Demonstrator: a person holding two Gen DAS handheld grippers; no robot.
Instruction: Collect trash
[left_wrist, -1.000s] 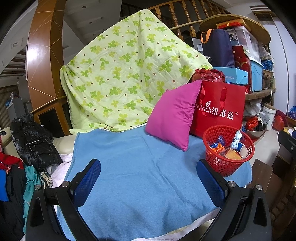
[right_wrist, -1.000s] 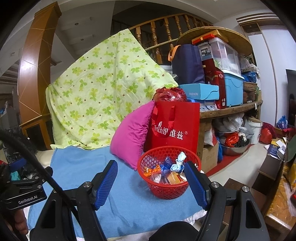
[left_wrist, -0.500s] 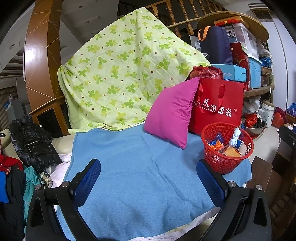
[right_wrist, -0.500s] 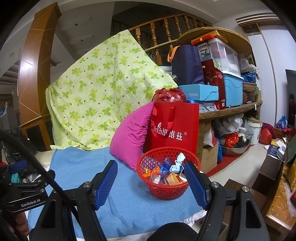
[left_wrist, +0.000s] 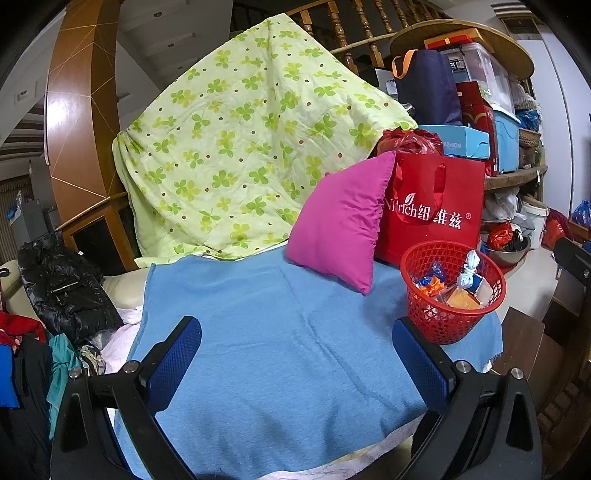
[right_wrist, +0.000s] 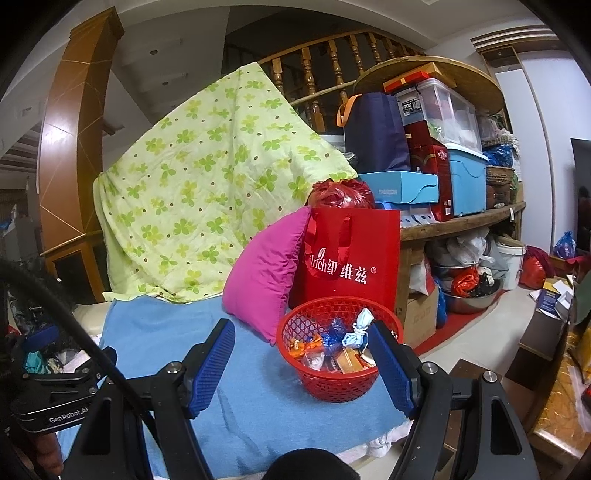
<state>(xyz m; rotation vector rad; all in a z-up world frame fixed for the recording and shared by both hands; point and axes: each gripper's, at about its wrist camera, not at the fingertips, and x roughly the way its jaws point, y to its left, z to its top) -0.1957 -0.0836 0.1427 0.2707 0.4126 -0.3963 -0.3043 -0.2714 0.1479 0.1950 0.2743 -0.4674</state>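
Observation:
A red mesh basket (left_wrist: 453, 314) (right_wrist: 334, 384) stands on the right end of a blue towel (left_wrist: 277, 339) (right_wrist: 258, 398). It holds wrappers and a knotted light blue bag (left_wrist: 467, 273) (right_wrist: 357, 330). My left gripper (left_wrist: 295, 365) is open and empty, above the towel's front, left of the basket. My right gripper (right_wrist: 301, 365) is open and empty, with the basket between its blue fingers (right_wrist: 391, 365) in view, a little behind them. The left gripper's body (right_wrist: 51, 402) shows at the lower left of the right wrist view.
A pink cushion (left_wrist: 340, 221) and a red paper bag (left_wrist: 436, 210) lean behind the basket. A green clover quilt (left_wrist: 243, 147) hangs at the back. Dark clothes (left_wrist: 62, 291) pile at the left. Shelves with boxes (right_wrist: 443, 162) and a low wooden table (right_wrist: 546, 369) stand at the right.
Both views shift only slightly. The basket sits a little lower and closer in the right wrist view. Both grippers stay open.

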